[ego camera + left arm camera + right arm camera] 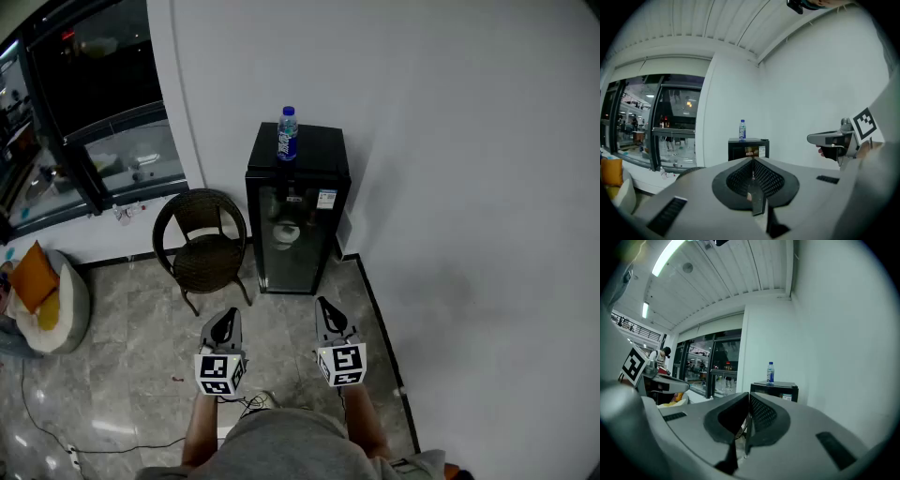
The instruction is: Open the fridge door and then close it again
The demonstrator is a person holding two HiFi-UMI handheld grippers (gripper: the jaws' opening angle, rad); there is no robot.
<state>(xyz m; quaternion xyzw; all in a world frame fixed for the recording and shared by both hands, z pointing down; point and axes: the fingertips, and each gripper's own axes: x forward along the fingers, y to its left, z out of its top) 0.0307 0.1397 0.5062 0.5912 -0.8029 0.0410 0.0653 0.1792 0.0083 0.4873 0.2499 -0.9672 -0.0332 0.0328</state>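
Observation:
A small black fridge (298, 202) with a glass door stands against the white wall, its door shut. It also shows as the fridge (748, 149) ahead in the left gripper view and the fridge (775, 389) in the right gripper view. A water bottle (287, 134) stands on top of it. My left gripper (226, 322) and right gripper (325, 308) are held side by side well short of the fridge, pointing at it. Both are shut with nothing between the jaws.
A dark wicker chair (201, 241) stands just left of the fridge. Large windows (89, 103) run along the left wall, with an orange cushion (34, 277) on a seat below. A cable (94, 448) lies on the tiled floor. The white wall (469, 187) runs along the right.

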